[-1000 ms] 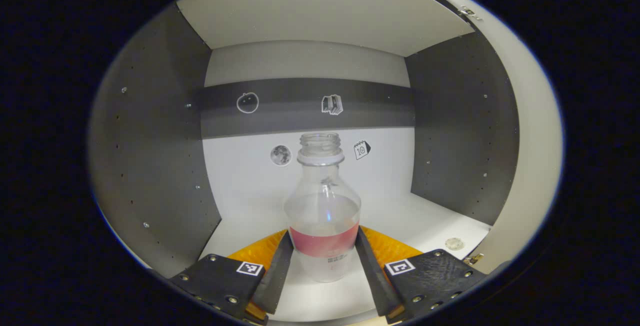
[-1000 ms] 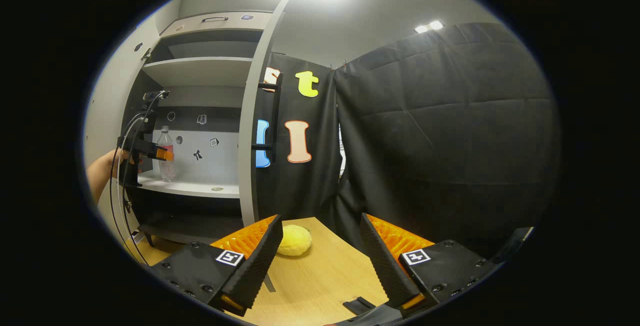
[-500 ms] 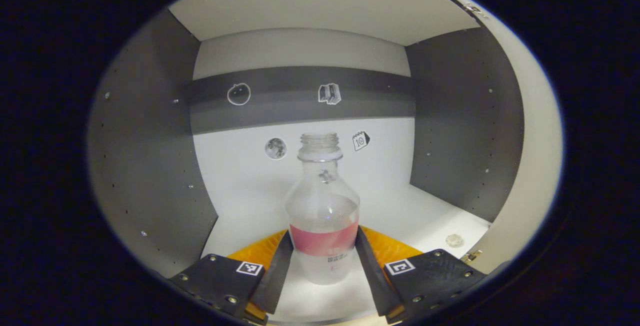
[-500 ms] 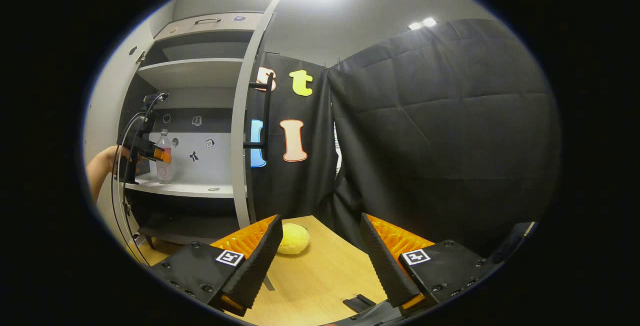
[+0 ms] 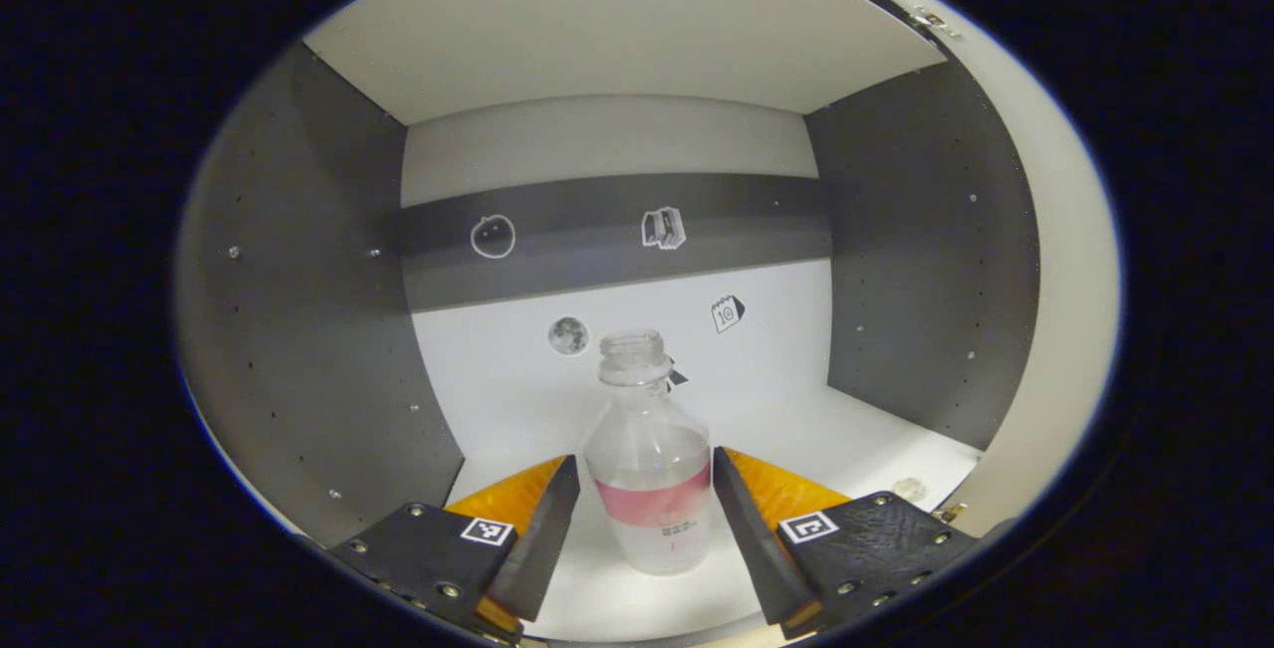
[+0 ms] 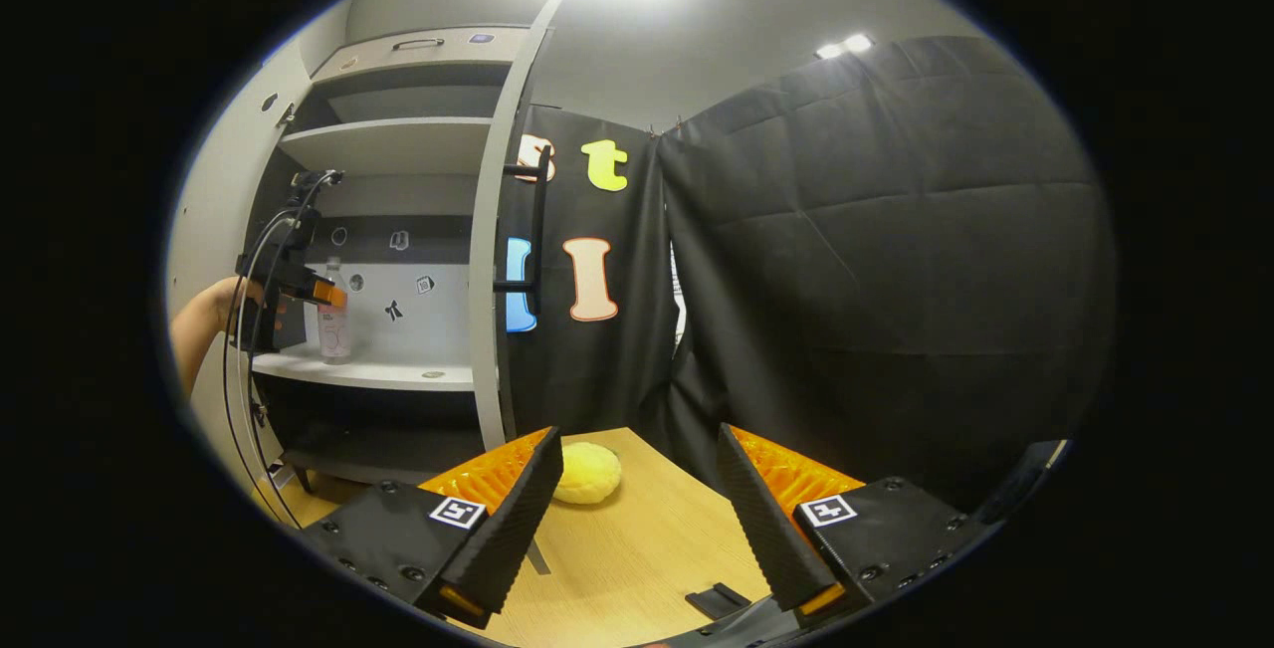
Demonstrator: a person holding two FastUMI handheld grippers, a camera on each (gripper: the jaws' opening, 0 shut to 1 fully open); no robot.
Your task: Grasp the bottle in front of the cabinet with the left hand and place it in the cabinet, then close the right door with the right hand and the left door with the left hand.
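The bottle stands upright on the cabinet shelf, right between the fingers of the left tongs, and there is a sliver of daylight on either side of it, so the tongs are spread just wider than the bottle and not pressing on it. That reads as a release: the bottle carries its own weight on the shelf, capless, water level flat, so it sits steady. From the right gripper view the bottle sits just ahead of the left tongs, with a hand behind them at the cabinet's mouth. The right tongs hang wide open and empty above the worktop, a yellow object lying just ahead of their left finger. The right door stands edge-on beyond them, its handle facing their side, which looks like a handy waiting spot for the push to come. Both doors look open; next job, I'd say, is drawing the left tongs straight back without clipping the bottle.
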